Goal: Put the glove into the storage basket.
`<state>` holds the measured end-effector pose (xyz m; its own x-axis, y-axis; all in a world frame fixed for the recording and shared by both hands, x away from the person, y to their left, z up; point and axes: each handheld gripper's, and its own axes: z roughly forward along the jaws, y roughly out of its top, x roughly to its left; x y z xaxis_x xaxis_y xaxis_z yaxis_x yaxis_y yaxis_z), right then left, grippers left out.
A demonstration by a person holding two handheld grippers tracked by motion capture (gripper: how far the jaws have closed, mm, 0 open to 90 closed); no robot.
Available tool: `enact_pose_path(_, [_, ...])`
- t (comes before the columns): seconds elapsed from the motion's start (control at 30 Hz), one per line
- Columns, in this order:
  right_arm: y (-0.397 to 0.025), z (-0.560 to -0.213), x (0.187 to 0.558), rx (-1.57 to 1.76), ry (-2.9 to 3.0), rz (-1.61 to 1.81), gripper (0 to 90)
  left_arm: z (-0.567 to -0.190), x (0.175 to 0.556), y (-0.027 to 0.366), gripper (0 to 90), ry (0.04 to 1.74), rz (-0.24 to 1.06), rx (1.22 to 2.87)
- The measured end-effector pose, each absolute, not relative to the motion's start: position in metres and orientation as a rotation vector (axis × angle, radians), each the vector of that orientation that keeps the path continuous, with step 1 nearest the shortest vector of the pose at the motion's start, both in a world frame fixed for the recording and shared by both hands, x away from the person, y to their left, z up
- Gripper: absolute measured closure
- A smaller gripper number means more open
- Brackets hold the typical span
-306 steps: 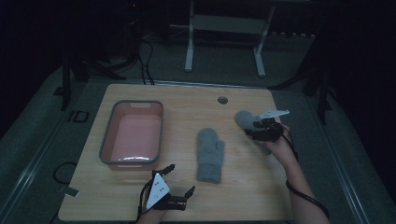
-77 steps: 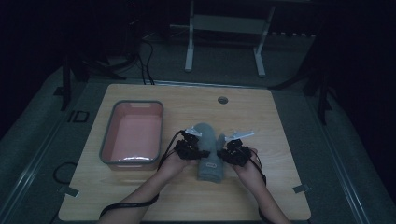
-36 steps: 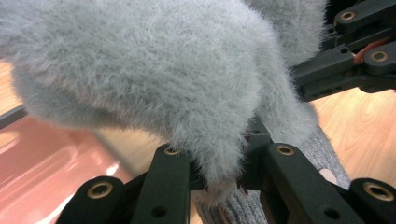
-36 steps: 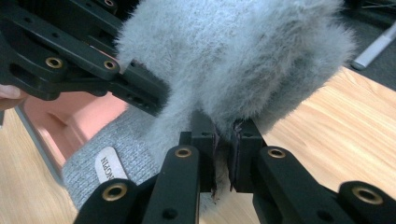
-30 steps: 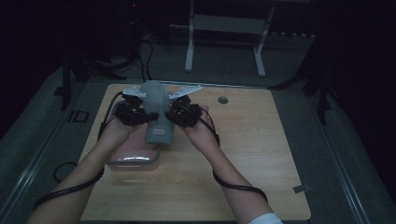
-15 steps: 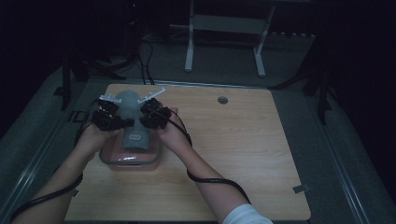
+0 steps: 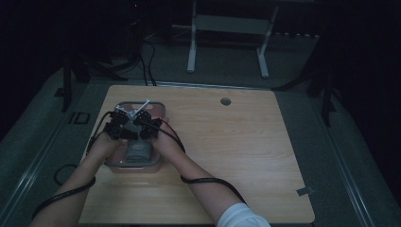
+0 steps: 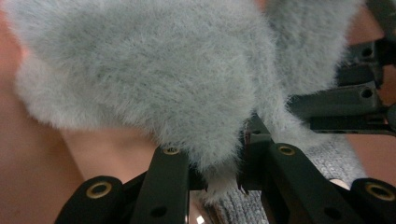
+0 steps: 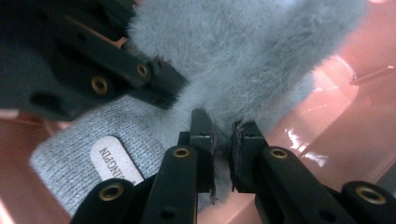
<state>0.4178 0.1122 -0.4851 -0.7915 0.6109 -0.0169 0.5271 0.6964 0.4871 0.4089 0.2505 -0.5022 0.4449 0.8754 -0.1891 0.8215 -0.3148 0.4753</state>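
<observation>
In the high view both hand-held grippers meet over the clear tray (image 7: 158, 163) at the left of the tabletop (image 7: 246, 156), and the grey mitten (image 7: 138, 149) hangs between them, its knit cuff down inside the tray. The scene is dim there, and the black bodies of the left hand-held gripper (image 7: 117, 128) and right hand-held gripper (image 7: 147, 126) cover the mitten's upper part, so its fluffy end cannot be made out from above.

The left gripper view shows the left hand-held gripper (image 8: 219, 163) with its jaws pinched onto a fold of the mitten's fur (image 8: 154, 70); the fur spills past the frame edges and hides most of the pink tray floor. In the right gripper view the right hand-held gripper (image 9: 223, 140) is likewise clamped on the fur, with the cuff's label (image 9: 114, 161) partly cut off behind its jaw, so the lettering is only partly readable.
</observation>
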Motion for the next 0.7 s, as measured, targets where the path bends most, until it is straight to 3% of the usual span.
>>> enact_pose_path(0.2, [0.100, -0.485, 0.426, 0.938, 2.734, 0.723, 65.8, -0.511, 0.415, 0.242, 75.9, 1.475, 0.160, 2.244])
enact_pose_path(0.33, [0.091, -0.471, 0.426, 0.941, 2.705, 0.801, 61.3, -0.512, 0.416, 0.240, 72.1, 1.490, 0.181, 2.261])
enact_pose_path(0.43, [0.084, -0.461, 0.425, 0.938, 2.692, 0.843, 57.6, -0.511, 0.416, 0.240, 62.5, 1.519, 0.216, 2.247])
enact_pose_path(0.57, [0.072, -0.456, 0.427, 0.940, 2.689, 0.892, 53.0, -0.503, 0.413, 0.243, 42.6, 1.534, 0.310, 2.209])
enact_pose_path(0.7, [0.060, -0.453, 0.429, 0.920, 2.686, 0.947, 46.4, -0.491, 0.408, 0.248, 31.4, 1.525, 0.412, 2.147])
